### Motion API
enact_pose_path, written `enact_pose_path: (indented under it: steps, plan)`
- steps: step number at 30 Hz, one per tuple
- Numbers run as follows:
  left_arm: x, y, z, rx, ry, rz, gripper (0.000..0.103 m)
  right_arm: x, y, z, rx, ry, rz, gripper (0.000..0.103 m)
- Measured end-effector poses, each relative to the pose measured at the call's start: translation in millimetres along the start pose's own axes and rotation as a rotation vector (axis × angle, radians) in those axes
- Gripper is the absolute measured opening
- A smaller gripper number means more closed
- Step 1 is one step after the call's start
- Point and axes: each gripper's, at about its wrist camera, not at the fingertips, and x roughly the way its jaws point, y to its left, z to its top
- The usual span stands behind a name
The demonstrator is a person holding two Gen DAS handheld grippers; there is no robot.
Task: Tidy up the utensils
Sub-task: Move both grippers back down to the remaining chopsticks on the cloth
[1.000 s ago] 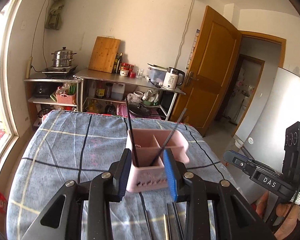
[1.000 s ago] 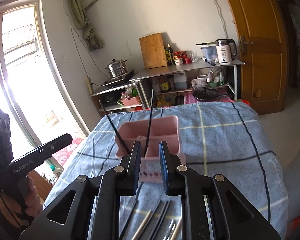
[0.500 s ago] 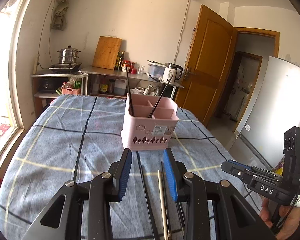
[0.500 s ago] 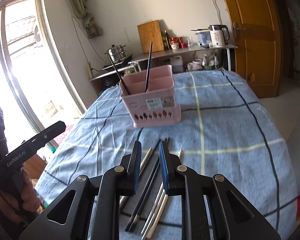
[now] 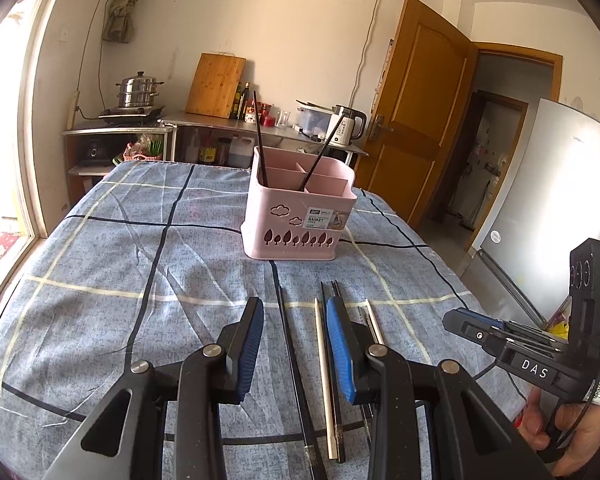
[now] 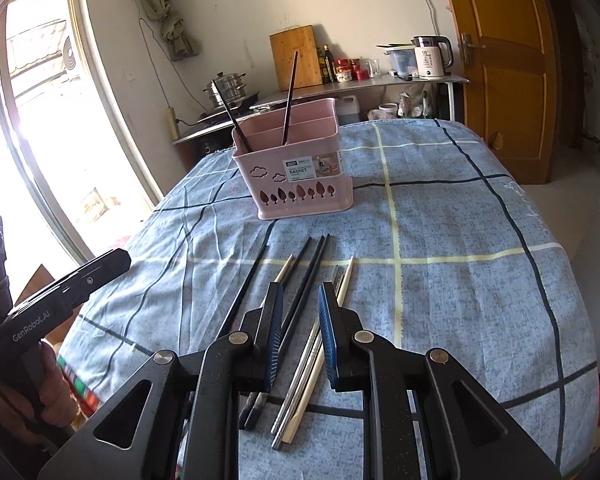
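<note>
Left wrist view: the left tool (image 5: 295, 314) was held with its jaws apart and empty above loose chopsticks (image 5: 324, 364) laid on the bench (image 5: 100, 280). Ahead of it stood the pink basket (image 5: 300, 216), with two dark chopsticks (image 5: 260, 140) leaning inside. The right tool (image 6: 299, 300) was likewise parted, over chopsticks beneath it.
</note>
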Motion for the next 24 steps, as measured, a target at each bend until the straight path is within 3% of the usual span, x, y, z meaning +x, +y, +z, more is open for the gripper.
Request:
enact_pose_path:
  steps: [9,24]
  plan:
    - [27.9,4.7,-2.7,0.005,0.063,0.023,0.033,17.5,0.6,-0.6,0.001,0.026,-0.013,0.019]
    - [136.5,11.4,-6.7,-0.003,0.29,0.041,0.033,87.6,-5.7,13.9,0.016,0.133,-0.048,0.019]
